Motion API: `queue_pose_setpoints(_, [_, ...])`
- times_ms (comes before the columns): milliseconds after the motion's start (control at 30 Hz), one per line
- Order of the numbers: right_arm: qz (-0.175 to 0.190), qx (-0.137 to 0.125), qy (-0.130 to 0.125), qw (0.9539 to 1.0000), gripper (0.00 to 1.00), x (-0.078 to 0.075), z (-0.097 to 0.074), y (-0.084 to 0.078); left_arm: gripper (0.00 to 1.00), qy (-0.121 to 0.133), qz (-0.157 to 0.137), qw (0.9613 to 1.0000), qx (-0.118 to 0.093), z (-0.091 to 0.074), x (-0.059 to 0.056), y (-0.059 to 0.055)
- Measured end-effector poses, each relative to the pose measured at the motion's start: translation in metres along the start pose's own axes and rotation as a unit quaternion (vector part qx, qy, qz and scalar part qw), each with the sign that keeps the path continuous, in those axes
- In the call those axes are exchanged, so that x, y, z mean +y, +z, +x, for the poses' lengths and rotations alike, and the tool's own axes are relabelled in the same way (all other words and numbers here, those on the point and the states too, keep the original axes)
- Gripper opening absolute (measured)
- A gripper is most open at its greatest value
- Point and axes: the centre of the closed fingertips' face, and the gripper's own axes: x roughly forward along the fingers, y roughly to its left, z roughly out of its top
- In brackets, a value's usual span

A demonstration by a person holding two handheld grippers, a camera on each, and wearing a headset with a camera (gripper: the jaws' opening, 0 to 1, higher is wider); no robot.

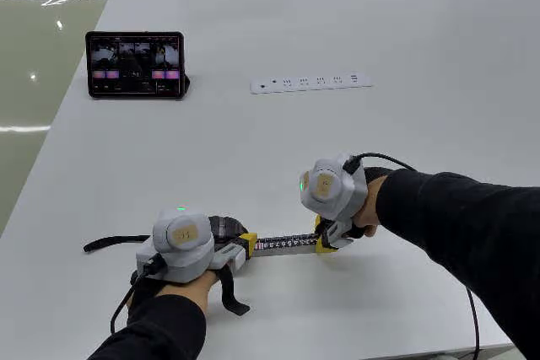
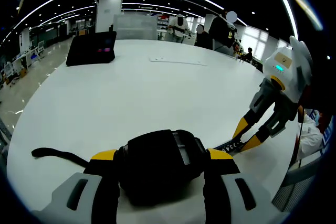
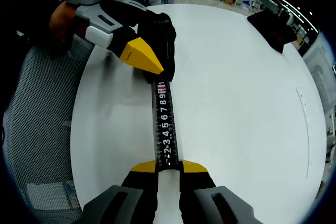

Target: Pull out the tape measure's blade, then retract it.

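Case (image 2: 157,174) clamped in left gripper (image 2: 161,155); blade (image 3: 164,124) pinched at its end by right gripper (image 3: 168,167). Snap-back is risked if pinch slips (thin steel).

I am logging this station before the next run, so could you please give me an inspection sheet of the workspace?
Surface: white table, plain.
Job's things: tape measure on the table; blade drawn out a short way, lying flat.
Clutter: tablet propped up, screen lit; white power strip to its right; black strap left of the tape measure.
Grippers: left gripper shut on the tape measure; right gripper shut on the blade's end.
Cables: black cable looping off the right gripper.
Surroundings: glossy floor; people past the table's far edge.
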Motion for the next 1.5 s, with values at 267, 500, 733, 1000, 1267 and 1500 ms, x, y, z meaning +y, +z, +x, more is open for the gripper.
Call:
queue_pose_setpoints(267, [0.001, 0.0, 0.0, 1.0, 0.11, 0.0, 0.002, 0.003, 0.6, -0.002, -0.001, 1.0, 0.0, 0.0, 0.0, 0.0])
queue_pose_setpoints(500, [-0.003, -0.011, 0.0, 0.9999, 0.11, 0.0, 0.002, 0.007, 0.6, -0.012, -0.007, 0.9999, -0.006, -0.002, 0.001, 0.001])
queue_pose_setpoints(733, [-0.007, -0.018, 0.001, 0.9998, 0.11, 0.001, 0.004, 0.012, 0.6, -0.015, -0.01, 0.9998, -0.004, -0.002, 0.001, 0.001])
queue_pose_setpoints(1000, [-0.01, -0.022, 0.001, 0.9997, 0.11, 0.002, 0.005, 0.016, 0.6, -0.016, -0.009, 0.9998, -0.003, -0.002, 0.001, 0.001])
queue_pose_setpoints(1267, [-0.009, -0.025, 0.001, 0.9996, 0.11, 0.002, 0.006, 0.019, 0.6, -0.017, -0.011, 0.9998, -0.002, -0.002, 0.001, 0.001])
queue_pose_setpoints(1500, [-0.009, -0.026, 0.003, 0.9996, 0.11, 0.002, 0.008, 0.022, 0.6, -0.018, -0.011, 0.9998, -0.002, -0.002, 0.001, 0.001])
